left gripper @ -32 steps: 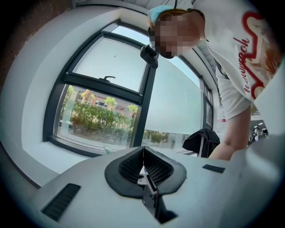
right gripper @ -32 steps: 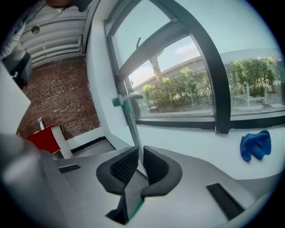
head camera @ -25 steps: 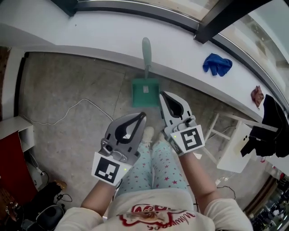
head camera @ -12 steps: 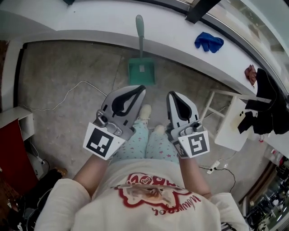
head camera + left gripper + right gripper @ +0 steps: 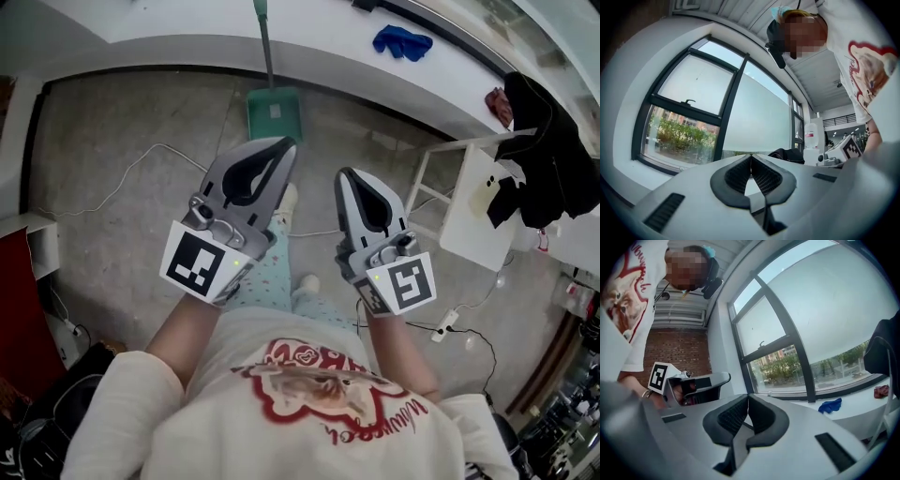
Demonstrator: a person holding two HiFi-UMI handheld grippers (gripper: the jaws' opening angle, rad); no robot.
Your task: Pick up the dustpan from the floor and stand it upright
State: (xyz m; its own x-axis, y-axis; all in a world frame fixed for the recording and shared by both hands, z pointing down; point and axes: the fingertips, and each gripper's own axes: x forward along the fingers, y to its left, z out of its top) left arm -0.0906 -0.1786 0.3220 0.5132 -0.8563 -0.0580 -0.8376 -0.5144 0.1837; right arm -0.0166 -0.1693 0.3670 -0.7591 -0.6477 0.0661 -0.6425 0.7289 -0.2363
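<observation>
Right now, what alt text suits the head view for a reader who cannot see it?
A green dustpan stands on the floor against a white ledge, handle up. Nearer the camera, a person holds the left tongs and right tongs shut and empty.

An office-like workroom — bare concrete floor (image 5: 94,122) with loose cables (image 5: 159,146) trailing across it, a long white window ledge (image 5: 141,37) on the far side, tall dark-framed windows (image 5: 693,108) above it, and a brick wall (image 5: 679,350).
</observation>
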